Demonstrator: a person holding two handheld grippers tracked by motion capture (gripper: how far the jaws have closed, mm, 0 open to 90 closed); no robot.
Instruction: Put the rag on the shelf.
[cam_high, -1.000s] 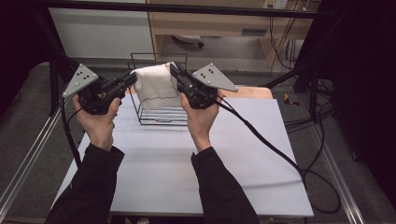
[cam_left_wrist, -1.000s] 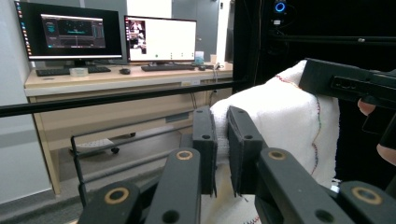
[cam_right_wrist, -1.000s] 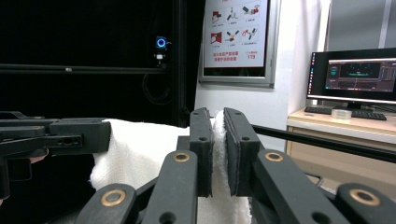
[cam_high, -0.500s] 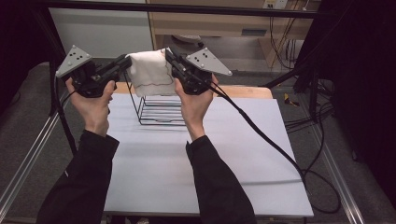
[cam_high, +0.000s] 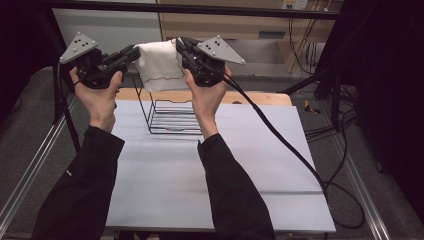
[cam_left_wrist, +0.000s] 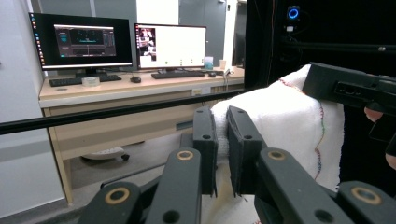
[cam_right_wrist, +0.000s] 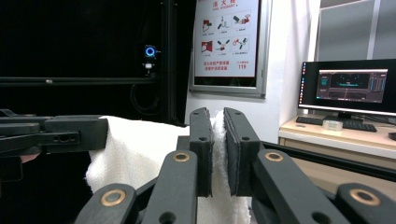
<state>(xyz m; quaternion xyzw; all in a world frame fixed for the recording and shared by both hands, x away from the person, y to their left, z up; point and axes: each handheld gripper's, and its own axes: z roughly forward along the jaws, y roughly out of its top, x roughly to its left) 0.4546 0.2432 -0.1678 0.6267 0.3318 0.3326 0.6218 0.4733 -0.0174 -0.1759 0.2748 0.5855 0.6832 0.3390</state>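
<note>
text: "119" | on: wall poster (cam_right_wrist: 227, 39) with red-and-white pictograms | rest of poster print: too small to read | monitor screens: unreadable

You hold the white cloth towel (cam_high: 156, 66) stretched between the left gripper (cam_high: 131, 54) and the right gripper (cam_high: 181, 46), above the black wire rack (cam_high: 169, 119), which stands on the pale grey table (cam_high: 250, 165) before your forearms.
</note>
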